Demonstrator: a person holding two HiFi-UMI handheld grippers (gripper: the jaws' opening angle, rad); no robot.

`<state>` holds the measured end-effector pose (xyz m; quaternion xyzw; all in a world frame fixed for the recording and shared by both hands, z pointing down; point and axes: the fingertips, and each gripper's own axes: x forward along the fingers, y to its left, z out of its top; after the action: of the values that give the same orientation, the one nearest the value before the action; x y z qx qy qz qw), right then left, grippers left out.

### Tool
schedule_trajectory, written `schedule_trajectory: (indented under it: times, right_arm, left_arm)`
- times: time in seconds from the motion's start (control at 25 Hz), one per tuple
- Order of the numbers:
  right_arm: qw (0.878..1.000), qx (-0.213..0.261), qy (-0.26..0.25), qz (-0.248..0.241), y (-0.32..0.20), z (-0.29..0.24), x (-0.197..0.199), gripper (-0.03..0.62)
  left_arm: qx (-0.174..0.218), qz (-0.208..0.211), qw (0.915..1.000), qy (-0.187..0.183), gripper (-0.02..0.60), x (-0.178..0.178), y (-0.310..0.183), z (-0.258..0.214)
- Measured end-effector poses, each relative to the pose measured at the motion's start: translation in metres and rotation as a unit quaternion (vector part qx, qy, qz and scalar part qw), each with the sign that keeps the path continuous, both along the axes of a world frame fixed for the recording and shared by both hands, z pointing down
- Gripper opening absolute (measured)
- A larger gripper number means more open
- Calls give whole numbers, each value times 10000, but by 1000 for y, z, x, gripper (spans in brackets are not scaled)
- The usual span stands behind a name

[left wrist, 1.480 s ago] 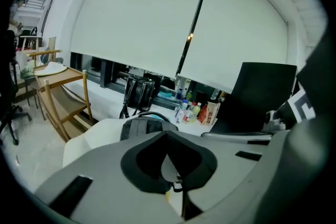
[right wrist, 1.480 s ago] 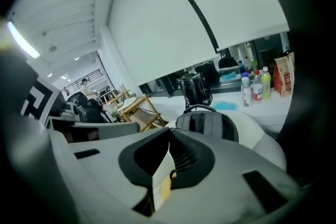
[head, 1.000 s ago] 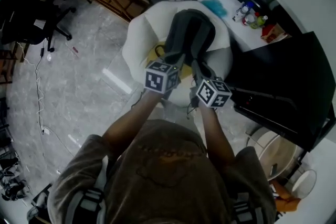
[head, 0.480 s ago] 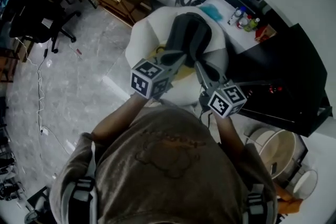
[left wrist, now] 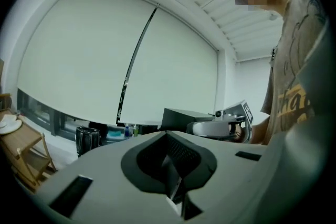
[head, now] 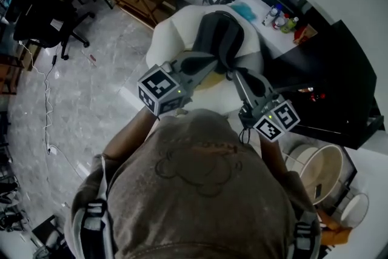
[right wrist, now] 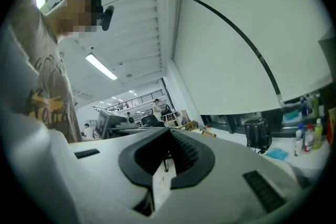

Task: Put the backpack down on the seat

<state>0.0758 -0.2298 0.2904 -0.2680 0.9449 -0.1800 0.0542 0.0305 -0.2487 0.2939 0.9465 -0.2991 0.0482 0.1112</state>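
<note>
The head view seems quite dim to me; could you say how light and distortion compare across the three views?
Head view: dim, fisheye-bent, the dark backpack showing little detail on the white seat. Left gripper view: bright blind, black corners, strong bulge. Right gripper view: equally bright, ceiling lamp blown white.

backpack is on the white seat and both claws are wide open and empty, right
No: the left claw and right claw are shut, not wide open, as the two gripper views show. They are empty, and the backpack is on the white seat.
</note>
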Motion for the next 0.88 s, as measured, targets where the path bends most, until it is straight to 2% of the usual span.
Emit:
schedule_trajectory:
  times: [0.16, 0.4, 0.88]
  right_arm:
    - [10000, 89, -21, -5, 1, -7, 6, 0]
    - [9998, 109, -158, 8, 5, -13, 7, -1]
    - [9998, -48, -33, 189, 3, -1, 8, -2]
  left_arm:
    - [145, 113, 9998, -10, 0, 7, 4, -6]
    - [64, 174, 9998, 78, 0, 9, 7, -6]
    - [4, 88, 9998, 187, 0, 5, 6, 1]
